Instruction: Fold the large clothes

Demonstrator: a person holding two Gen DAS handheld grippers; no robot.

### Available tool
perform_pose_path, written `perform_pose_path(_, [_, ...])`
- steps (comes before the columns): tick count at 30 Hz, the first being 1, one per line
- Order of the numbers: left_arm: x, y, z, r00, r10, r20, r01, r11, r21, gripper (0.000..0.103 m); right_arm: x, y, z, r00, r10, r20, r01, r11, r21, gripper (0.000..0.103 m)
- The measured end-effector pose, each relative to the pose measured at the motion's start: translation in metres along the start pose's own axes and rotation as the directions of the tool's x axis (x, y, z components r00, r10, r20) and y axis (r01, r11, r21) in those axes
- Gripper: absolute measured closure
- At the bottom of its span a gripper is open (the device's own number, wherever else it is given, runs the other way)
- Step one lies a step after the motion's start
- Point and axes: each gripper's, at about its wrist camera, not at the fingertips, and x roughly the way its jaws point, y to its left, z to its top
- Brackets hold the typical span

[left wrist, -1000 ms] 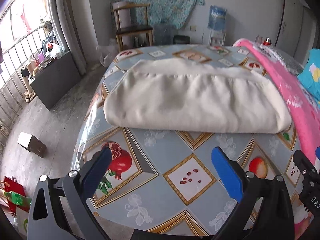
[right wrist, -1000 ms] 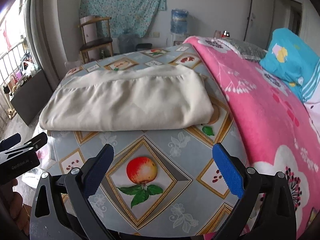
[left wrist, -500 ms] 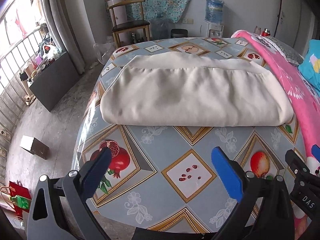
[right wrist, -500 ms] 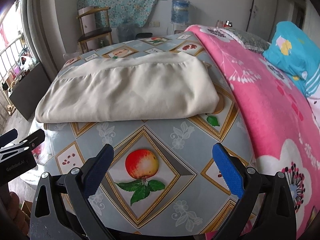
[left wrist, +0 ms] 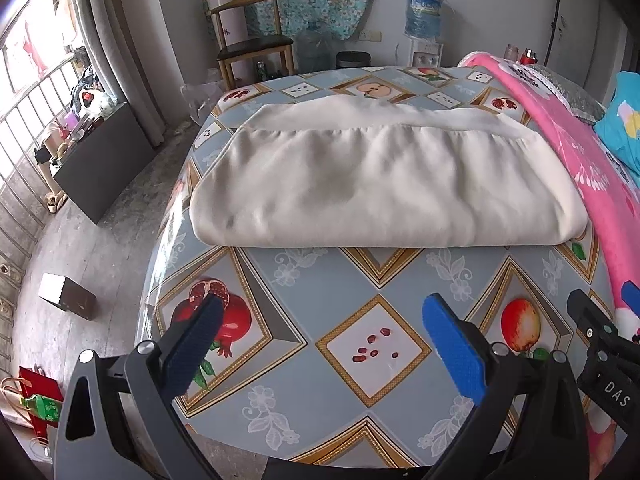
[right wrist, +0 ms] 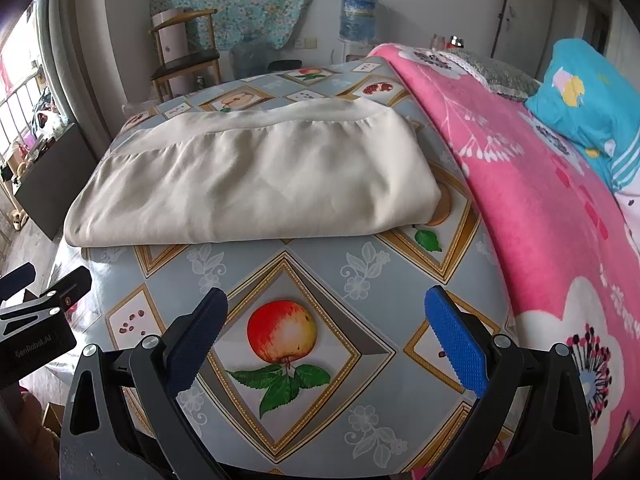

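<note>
A cream garment [left wrist: 380, 184] lies folded into a wide flat rectangle across the fruit-patterned cloth [left wrist: 372, 344] on the bed; the same garment [right wrist: 256, 184] fills the middle of the right wrist view. My left gripper [left wrist: 320, 312] hovers open over the cloth, a good way short of the garment's near fold, with nothing between its blue pads. My right gripper [right wrist: 326, 306] is open too, above the printed apple, also short of the fold. Each gripper shows at the edge of the other's view.
A pink flowered blanket [right wrist: 540, 200] and a blue pillow [right wrist: 588, 96] lie to the right of the garment. Beyond the bed stand a wooden chair [left wrist: 252, 48] and a water dispenser [left wrist: 424, 24]. A dark cabinet [left wrist: 104, 160] and a small box [left wrist: 66, 298] are on the floor at left.
Both grippers have drawn back and risen slightly, so the garment sits a little farther off and more of the cloth shows. The garment itself has not moved. Both stayed open.
</note>
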Motion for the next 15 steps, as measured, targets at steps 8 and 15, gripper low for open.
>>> perform_pose_path(8, [0.0009, -0.0011, -0.0005, 1.000, -0.009, -0.006, 0.009, 1.000, 0.001, 0.005, 0.0022, -0.0007, 0.0004, 1.000, -0.008, -0.003, 0.008, 1.000, 0.005, 0.007])
perform_pose_path(15, [0.0016, -0.0018, -0.0011, 1.000, -0.009, -0.008, 0.009, 1.000, 0.000, 0.005, 0.0021, -0.0014, 0.0005, 1.000, -0.007, -0.006, 0.007, 1.000, 0.004, 0.007])
